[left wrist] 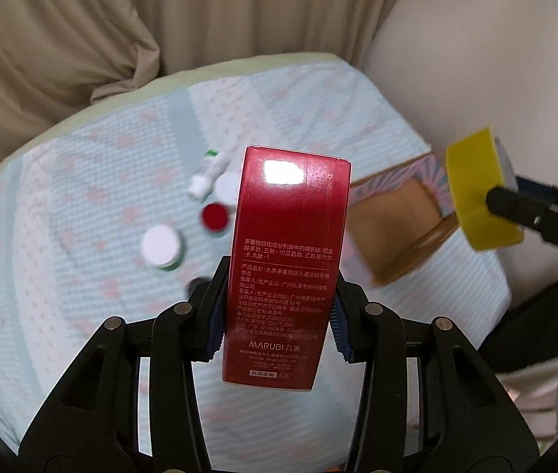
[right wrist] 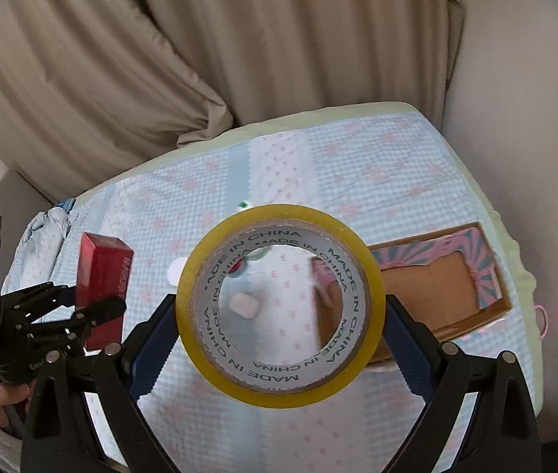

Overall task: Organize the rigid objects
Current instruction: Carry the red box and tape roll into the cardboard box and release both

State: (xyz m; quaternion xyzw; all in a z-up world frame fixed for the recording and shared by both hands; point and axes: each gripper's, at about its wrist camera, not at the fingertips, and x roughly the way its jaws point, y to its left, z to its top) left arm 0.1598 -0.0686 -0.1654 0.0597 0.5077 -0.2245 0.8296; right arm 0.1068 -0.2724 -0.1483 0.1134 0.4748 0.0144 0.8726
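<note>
1. The left gripper (left wrist: 279,315) was clamped on a red carton (left wrist: 286,260), its blue-padded fingers (left wrist: 215,323) pressing the carton's two long sides near the lower half. The carton stood upright, held above the bed, white printed text facing the left wrist camera.
2. The right gripper (right wrist: 280,331) was closed on a roll of yellow tape (right wrist: 279,307), one finger on each outer side of the roll. The roll's open core faced the right wrist camera, and its inner cardboard read "MADE IN CHINA".
3. Both items hung over a bed sheet (left wrist: 81,205) in pale blue with pink marks.
4. A cardboard box (right wrist: 448,295) with a pink and teal striped flap lay open on the right side of the sheet, near the tape.
5. Farther off on the sheet, left of the box, lay small items: a white-capped jar (left wrist: 160,246) with a green base, a red-lidded jar (left wrist: 215,216), and a white tube (left wrist: 208,175) with green at its far end.
6. Through the tape's core a small white block (right wrist: 244,305) showed on the sheet.
7. A beige curtain (right wrist: 200,59) hung beyond the bed's far edge.
</note>
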